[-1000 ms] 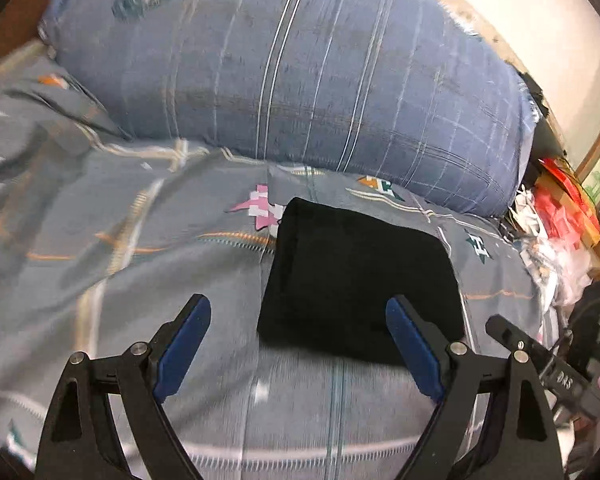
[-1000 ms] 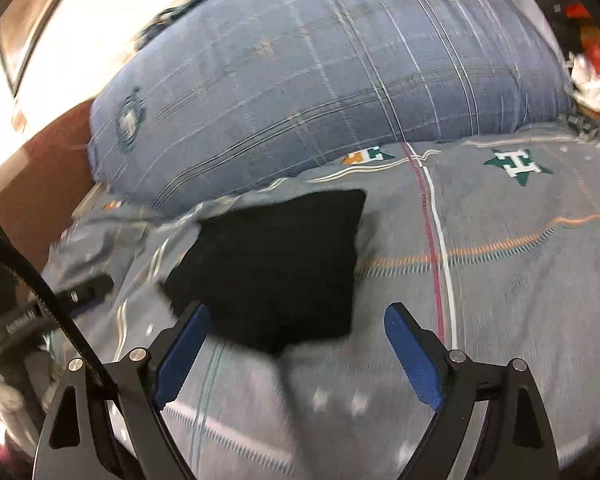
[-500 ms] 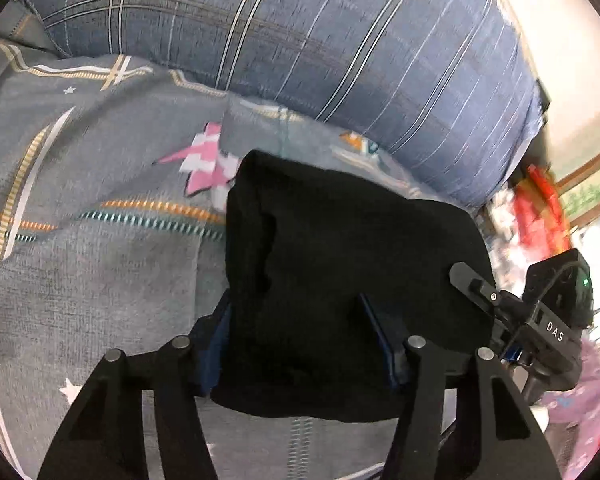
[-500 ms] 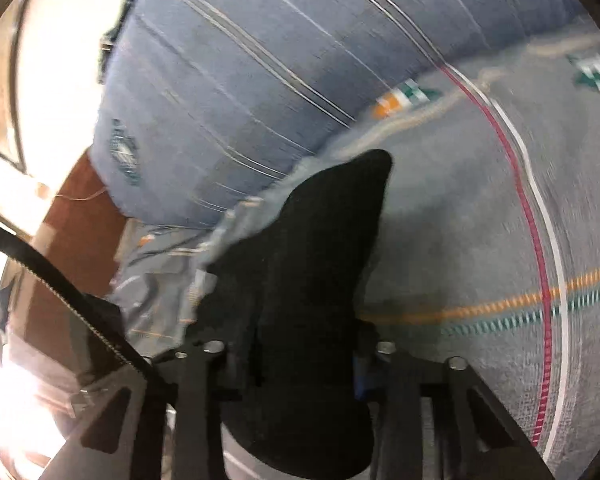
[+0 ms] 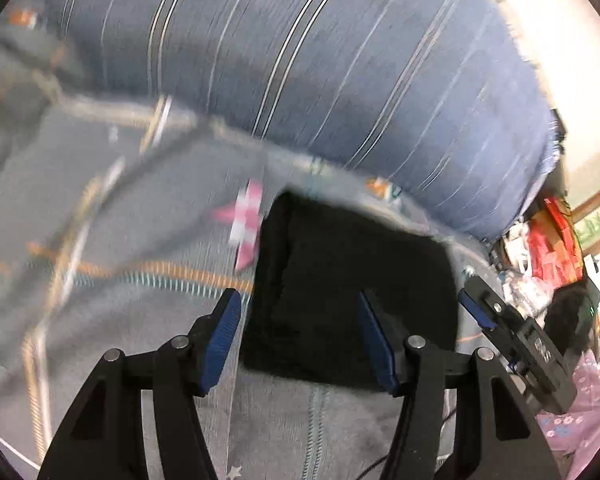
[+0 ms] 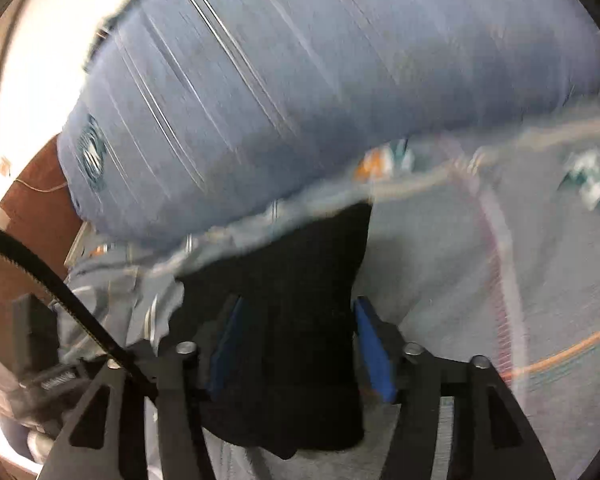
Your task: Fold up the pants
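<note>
Grey patterned bedding [image 5: 112, 320] covers the bed in both views, with a big blue striped pillow [image 5: 340, 80] bulging across the top of each frame and a pale wall in the upper corners. Folded into a compact dark block, the black pants [image 5: 352, 292] lie on the bedding just below the pillow. In the left wrist view the left claw [image 5: 300, 340] fills the bottom of the frame with its blue pads spread apart: the left pad is over bare bedding just beside the pants' left edge, the right pad is over the dark cloth, and neither pad looks to press on it. At right centre of that frame the right claw [image 5: 476, 312] reaches in beside the pants' right edge. In the right wrist view the pants [image 6: 292, 320] run from mid-frame down between the right claw's [image 6: 296, 344] blue pads, whose jaws are opening; the cloth fills the gap, the right pad just beside its edge, the left pad partly hidden by it. A black strap [image 6: 52, 292] crosses the lower left there, over brown wood. Red and pink clutter [image 5: 552, 240] sits at the right edge of the left view. Motion blur smears the bedding print, and the dark cloth shows no folds clearly.
</note>
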`<action>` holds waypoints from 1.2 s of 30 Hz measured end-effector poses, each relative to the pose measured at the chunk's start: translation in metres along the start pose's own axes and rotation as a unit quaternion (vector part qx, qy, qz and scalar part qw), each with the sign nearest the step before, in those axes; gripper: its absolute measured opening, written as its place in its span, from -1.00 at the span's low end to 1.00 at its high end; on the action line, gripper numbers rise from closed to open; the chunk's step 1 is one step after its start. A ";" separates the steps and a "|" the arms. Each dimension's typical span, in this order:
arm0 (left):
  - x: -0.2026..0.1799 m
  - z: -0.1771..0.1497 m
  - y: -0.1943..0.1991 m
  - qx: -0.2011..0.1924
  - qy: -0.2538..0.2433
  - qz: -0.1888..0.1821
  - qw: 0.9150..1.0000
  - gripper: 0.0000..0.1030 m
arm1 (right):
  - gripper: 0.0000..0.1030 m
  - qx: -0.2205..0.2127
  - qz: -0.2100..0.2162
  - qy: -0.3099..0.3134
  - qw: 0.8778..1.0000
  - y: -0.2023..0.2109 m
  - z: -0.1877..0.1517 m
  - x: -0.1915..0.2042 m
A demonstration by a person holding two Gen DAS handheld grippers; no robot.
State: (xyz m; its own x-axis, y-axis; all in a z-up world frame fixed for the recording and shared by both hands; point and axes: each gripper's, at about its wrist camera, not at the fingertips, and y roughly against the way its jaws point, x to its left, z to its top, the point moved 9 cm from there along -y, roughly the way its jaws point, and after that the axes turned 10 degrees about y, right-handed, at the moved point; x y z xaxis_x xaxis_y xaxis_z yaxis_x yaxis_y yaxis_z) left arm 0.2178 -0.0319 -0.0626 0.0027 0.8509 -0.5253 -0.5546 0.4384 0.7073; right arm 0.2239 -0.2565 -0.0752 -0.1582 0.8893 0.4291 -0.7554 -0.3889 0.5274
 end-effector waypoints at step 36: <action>-0.024 -0.113 0.212 -0.333 -0.127 0.159 0.920 1.00 | 0.80 -0.102 -0.083 0.132 0.982 0.148 -0.122 0.111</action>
State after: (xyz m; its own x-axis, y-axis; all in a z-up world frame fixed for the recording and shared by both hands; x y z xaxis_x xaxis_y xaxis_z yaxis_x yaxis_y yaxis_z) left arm 0.0067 0.0082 0.0464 -0.1007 0.9830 -0.1534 -0.9481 -0.0481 0.3144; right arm 0.0171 -0.1860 -0.0393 -0.1603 0.9785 0.1296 -0.8926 -0.1998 0.4041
